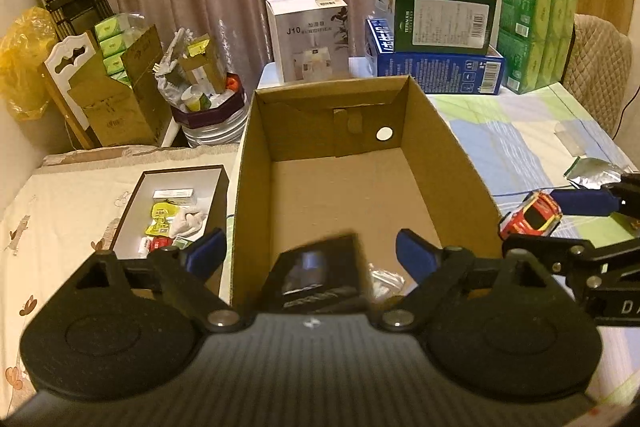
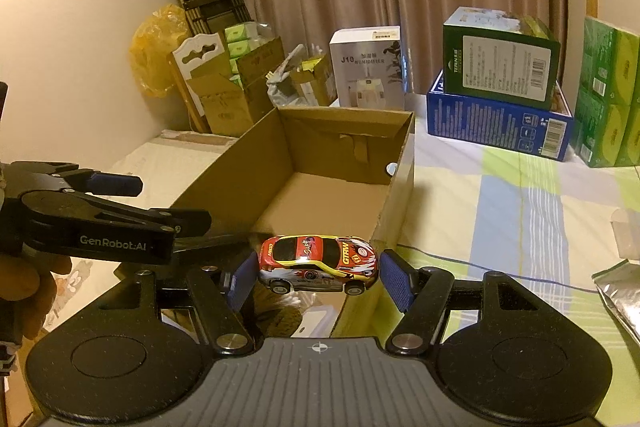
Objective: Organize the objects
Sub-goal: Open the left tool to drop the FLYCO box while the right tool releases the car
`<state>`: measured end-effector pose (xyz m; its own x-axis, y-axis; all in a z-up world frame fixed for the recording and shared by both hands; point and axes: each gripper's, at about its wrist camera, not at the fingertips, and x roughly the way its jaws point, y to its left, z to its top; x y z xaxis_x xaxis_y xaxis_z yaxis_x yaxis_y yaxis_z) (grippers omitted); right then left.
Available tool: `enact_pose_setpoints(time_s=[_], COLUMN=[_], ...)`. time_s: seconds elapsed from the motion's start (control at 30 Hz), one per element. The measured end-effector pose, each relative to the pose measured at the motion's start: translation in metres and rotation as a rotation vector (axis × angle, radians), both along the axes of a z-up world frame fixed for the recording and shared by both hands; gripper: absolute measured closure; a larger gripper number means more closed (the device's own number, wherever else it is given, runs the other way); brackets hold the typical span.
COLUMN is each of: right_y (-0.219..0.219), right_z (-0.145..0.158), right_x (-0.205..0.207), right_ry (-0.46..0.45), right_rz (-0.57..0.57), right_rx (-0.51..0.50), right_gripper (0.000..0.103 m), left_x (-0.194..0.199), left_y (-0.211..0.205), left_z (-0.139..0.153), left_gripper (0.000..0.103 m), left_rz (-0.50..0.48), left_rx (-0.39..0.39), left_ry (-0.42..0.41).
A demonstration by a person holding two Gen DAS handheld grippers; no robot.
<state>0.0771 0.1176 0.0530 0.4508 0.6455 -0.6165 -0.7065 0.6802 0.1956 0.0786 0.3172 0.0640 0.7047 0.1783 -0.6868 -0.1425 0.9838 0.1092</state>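
Both grippers same build: black linkage arms, silver pivot pins, blue ribbed pads on the fingertips (image 2: 394,281). Base is a grey ridged plate with a white crosshair mark, flanked by two round black housings with triangular cutouts above. Left gripper (image 2: 136,187) side arm reads "GenRobot.AI" in white. Right gripper (image 1: 560,223) shows small silver screws, partial white lettering.
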Motion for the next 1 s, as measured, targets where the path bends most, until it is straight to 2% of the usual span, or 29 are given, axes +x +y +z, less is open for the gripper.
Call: enact_pose_setpoints(time_s=[0.57, 0.73, 0.77, 0.83, 1.0], right_y=[0.009, 0.011, 0.01, 0.008, -0.002], right_z=[0.001, -0.002, -0.004, -0.006, -0.003], right_x=[-0.005, 0.0, 0.003, 0.01, 0.016], right_ry=[0.016, 0.036, 0.056, 0.082, 0.083], right_rz=[0.02, 0.004, 0.008, -0.007, -0.04], right_rx=[0.013, 0.048, 0.08, 0.109, 0.138], right_gripper=[0.039, 0.039, 0.039, 0.031, 0.028], left_x=[-0.011, -0.013, -0.013, -0.014, -0.017], left_y=[0.007, 0.011, 0.013, 0.015, 0.017], left_z=[0.004, 0.004, 0.004, 0.003, -0.002], left_gripper=[0.013, 0.013, 0.013, 0.013, 0.013], left_rz=[0.03, 0.045, 0.048, 0.054, 0.063], left_rx=[-0.002, -0.006, -0.009, -0.015, -0.02], left_ry=[-0.013, -0.019, -0.02, -0.02, -0.016])
